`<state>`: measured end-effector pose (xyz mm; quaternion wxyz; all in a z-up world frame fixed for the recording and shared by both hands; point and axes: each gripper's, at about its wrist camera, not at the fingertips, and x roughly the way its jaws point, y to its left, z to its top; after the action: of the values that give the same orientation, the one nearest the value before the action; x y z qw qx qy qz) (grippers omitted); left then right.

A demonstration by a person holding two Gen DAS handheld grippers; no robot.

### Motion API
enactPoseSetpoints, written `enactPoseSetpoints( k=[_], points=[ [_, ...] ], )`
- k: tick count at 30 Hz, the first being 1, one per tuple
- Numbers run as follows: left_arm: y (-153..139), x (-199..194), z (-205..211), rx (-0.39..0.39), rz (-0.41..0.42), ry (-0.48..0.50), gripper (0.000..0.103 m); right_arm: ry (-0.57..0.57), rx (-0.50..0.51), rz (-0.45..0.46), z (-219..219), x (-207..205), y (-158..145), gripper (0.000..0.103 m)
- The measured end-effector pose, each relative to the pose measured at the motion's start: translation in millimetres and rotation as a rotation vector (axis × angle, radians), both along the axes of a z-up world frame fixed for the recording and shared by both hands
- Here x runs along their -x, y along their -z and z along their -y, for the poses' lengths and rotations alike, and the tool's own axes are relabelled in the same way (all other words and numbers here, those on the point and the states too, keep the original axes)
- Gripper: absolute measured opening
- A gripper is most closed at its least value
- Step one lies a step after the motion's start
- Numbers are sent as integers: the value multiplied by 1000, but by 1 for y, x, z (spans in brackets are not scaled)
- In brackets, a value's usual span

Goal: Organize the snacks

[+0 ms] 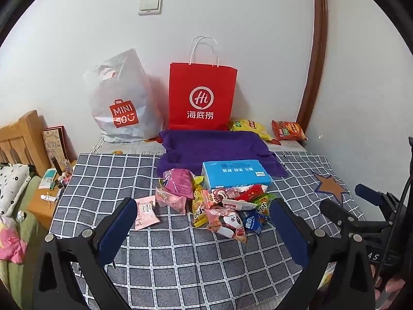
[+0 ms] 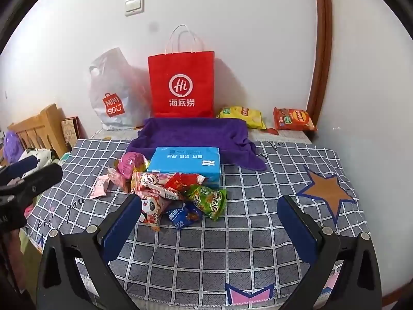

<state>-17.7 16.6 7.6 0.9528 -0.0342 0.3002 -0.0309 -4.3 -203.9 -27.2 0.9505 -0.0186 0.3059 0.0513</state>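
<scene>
Snack pile [image 1: 219, 206] on checked cloth [image 1: 180, 258], both tools open, empty

Snack packets [image 1: 219, 204] heaped on checkered cloth [image 1: 180, 253]

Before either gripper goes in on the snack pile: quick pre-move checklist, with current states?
1. Left gripper jaws wide open, nothing between them: ok.
2. Right gripper jaws wide open, empty: ok.
3. Snack pile in reach view, ahead of both grippers on the checked cloth: ok.
4. Single packet easy to isolate: pink packet lies apart at the pile's left edge: ok; the rest overlap: not ok.
5. Blue tissue pack touches the back of the pile, could get dragged: not ok.
6. Purple towel behind the pile is bare on top; whether it lines a container: cannot tell.
</scene>
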Motion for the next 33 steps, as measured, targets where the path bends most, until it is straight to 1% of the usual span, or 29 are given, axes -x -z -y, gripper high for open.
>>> enactPoseSetpoints(
  k=[9, 10, 22, 29, 33],
  points=[
    [0, 2, -1, 2, 4, -13, 103, 11, -21, 9, 2, 3, -3, 103],
    [0, 2, 0, 0, 4, -14, 103, 10, -24, 11, 4, 6, -7, 103],
    [2, 1, 2, -3, -9, -17, 103, 14, -16, -6, 3, 4, -1, 103],
    [3, 3, 4, -17, 1, -16, 103, 15, -19, -15, 4, 4, -2, 103],
    [4, 3, 6, -11, 0, -8, 103, 18, -21, -16, 4, 3, -1, 103]
  ],
)
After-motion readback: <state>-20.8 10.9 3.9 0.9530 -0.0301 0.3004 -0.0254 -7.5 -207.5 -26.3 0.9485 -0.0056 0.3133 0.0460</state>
